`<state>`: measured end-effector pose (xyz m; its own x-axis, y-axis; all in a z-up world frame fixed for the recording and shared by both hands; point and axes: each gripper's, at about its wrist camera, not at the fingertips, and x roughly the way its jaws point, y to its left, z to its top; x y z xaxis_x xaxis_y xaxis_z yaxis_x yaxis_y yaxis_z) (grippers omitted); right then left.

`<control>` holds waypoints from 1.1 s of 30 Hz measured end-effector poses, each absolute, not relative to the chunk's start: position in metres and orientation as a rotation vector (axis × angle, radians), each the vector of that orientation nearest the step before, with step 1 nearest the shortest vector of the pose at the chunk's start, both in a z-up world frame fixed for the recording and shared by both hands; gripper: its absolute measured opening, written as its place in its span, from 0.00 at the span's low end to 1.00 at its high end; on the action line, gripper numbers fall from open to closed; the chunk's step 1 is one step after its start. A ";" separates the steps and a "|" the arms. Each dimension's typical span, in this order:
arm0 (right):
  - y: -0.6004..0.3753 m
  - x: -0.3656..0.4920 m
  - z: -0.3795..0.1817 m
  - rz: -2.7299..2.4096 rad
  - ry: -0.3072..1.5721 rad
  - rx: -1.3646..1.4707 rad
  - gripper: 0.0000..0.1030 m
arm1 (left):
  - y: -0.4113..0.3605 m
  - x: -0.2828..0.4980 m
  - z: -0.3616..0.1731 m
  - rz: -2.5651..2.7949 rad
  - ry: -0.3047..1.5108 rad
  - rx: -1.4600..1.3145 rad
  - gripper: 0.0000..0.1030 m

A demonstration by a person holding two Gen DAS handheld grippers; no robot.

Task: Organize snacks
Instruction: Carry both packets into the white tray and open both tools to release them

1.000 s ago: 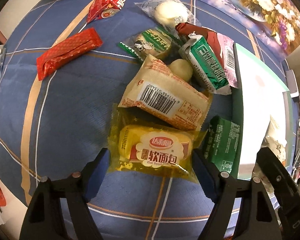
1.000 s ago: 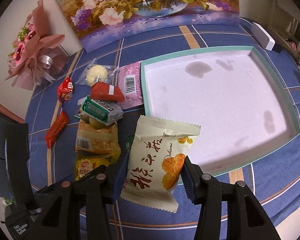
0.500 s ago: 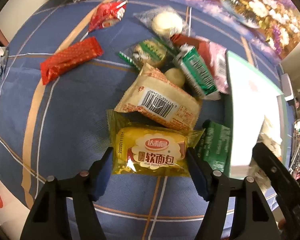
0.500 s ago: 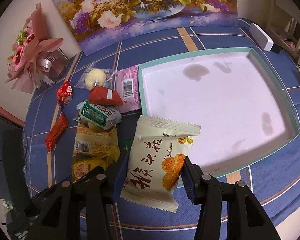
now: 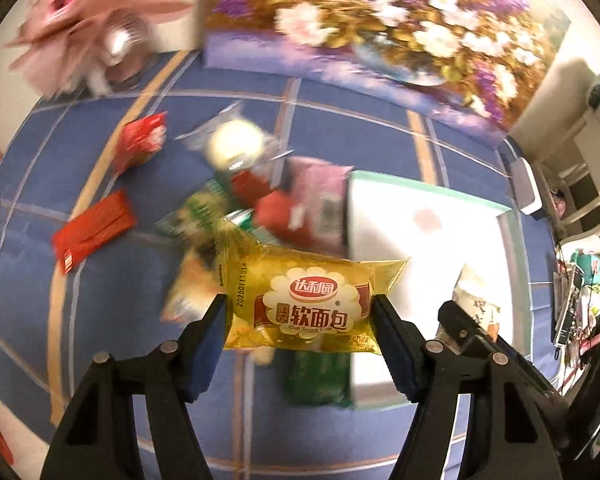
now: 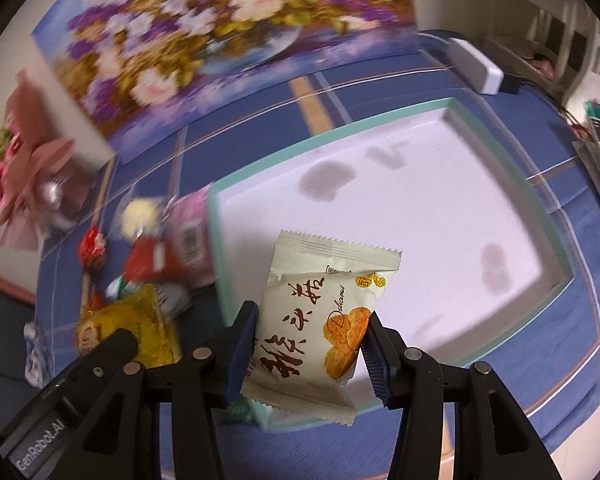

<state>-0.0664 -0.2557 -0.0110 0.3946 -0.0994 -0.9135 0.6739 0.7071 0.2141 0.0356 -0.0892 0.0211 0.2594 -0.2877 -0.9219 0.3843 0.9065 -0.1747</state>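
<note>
Left wrist view: nearest the lens, left gripper (image 5: 300,316) clamped on a yellow bread packet (image 5: 306,300), both blue pads pressed against its ends, jaws just drawn in onto it, packet held clear above the blue checked tablecloth (image 5: 60,240). Just below and behind it, a green packet (image 5: 320,376) lying flat against the near wall of the white tray (image 5: 432,240). At lower right, part of the other tool and a corner of its pale packet. Further back, a blurred heap of snacks left of the tray: an orange-tan packet (image 5: 192,280), a dark red wrapper (image 5: 272,208), a pink packet (image 5: 320,196), a clear bag with a pale round bun (image 5: 232,144). Well apart to the left, a flat red packet (image 5: 94,230) and a smaller red wrapper (image 5: 140,140). Farthest off, a flower painting (image 5: 380,28) propped upright and a pink bouquet (image 5: 88,32). Right wrist view: right gripper (image 6: 308,344) closed narrowly on a cream biscuit packet (image 6: 320,320), pads gripping both long sides, packet upright and raised over the tray's near left corner. Tray interior bare apart from grey stains, mint-green rim (image 6: 560,248) all around. Beyond its far corner, a white rectangular block (image 6: 476,64) on the cloth.
</note>
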 end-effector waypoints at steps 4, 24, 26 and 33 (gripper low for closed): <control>-0.280 -0.058 -0.015 -0.575 1.063 0.629 0.51 | -0.123 0.043 0.015 -0.506 1.227 0.116 0.70; -0.372 -0.008 -0.057 -0.727 1.162 0.568 0.51 | -0.222 0.080 -0.039 -0.589 1.266 0.214 0.70; -0.374 -0.008 -0.060 -0.721 1.168 0.563 0.51 | -0.226 0.082 -0.042 -0.586 1.267 0.219 0.70; -0.376 -0.009 -0.060 -0.694 1.168 0.574 0.55 | -0.225 0.082 -0.043 -0.567 1.276 0.229 0.73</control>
<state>-0.0085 -0.3761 -0.0600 0.2331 -0.1895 -0.9538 0.7468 0.6631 0.0507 0.0823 -0.2248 -0.0428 0.1776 -0.2729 -0.9455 0.5190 0.8423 -0.1456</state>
